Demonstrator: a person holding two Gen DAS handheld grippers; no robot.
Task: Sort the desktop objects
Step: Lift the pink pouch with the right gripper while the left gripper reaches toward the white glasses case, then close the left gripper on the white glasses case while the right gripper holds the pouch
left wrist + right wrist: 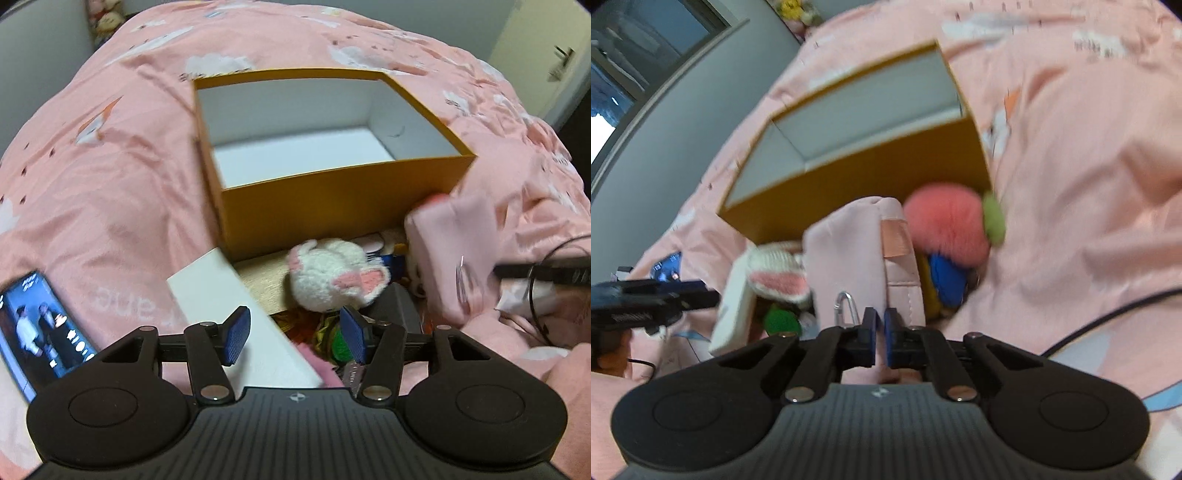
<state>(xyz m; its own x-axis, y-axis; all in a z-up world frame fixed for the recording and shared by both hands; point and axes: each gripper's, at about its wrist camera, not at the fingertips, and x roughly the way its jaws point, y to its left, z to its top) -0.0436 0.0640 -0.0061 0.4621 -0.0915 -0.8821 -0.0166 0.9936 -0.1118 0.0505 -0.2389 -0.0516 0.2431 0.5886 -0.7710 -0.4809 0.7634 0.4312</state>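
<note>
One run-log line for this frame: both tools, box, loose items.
left tool: open, empty | right tool: shut on pink pouch | yellow box: empty | white bunny plush: beside box

Bedroom: pink patterned duvet [110,177]

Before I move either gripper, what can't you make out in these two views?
- Right wrist view: whether the right gripper pinches the pink pouch fabric; the pads sit nearly together against it, blurred.
- Right wrist view: the blue and yellow item, mostly hidden by the pouch and the pink pompom.
- Left wrist view: the clutter under the crocheted bunny, hidden by it and the open left gripper.
</note>
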